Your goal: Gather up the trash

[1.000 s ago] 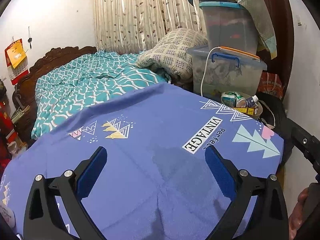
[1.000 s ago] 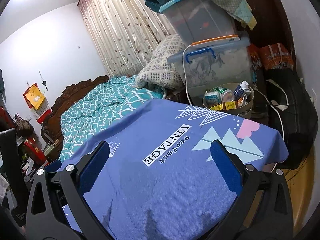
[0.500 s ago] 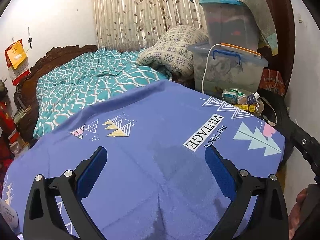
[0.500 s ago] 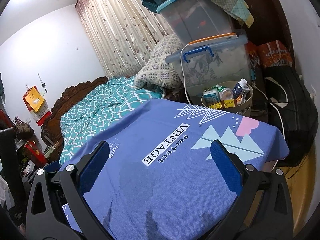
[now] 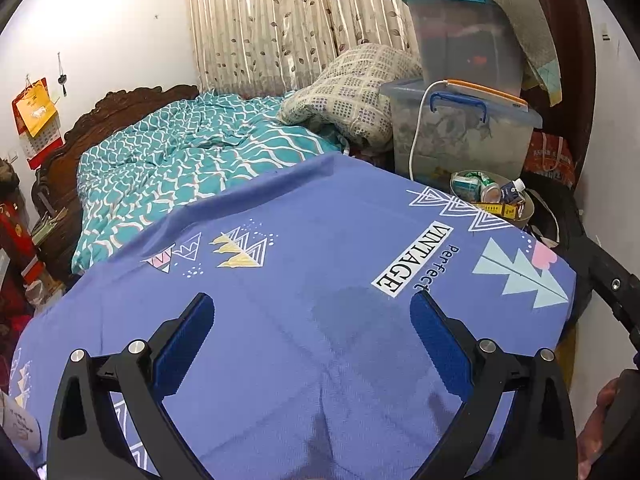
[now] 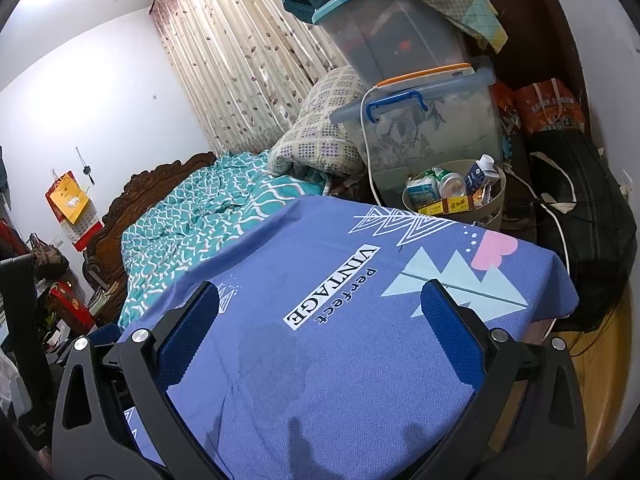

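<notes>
Brimming bin point(image 6: 492, 200) of cartons, cans

- Table under a blue-violet printed cloth point(image 5: 304, 340), filling the lower half of both views; nothing loose on it.
- On the cloth: a darker damp-looking patch point(image 6: 272, 356) near centre, a white "VINTAGE" label point(image 5: 412, 258) toward 1 o'clock, pale tree prints toward 2 o'clock.
- Beyond the cloth's far edge at 11 o'clock, a bed with carved dark headboard point(image 6: 160, 184), bearing a rumpled teal quilt point(image 5: 180, 168) and a checked bundle of bedding point(image 5: 352, 92) at 12 o'clock.
- Floor at 1 o'clock: a round beige bin point(image 6: 494, 204) holding cartons, a can and a yellow box, just beside two stacked clear storage boxes point(image 6: 424, 128).
</notes>
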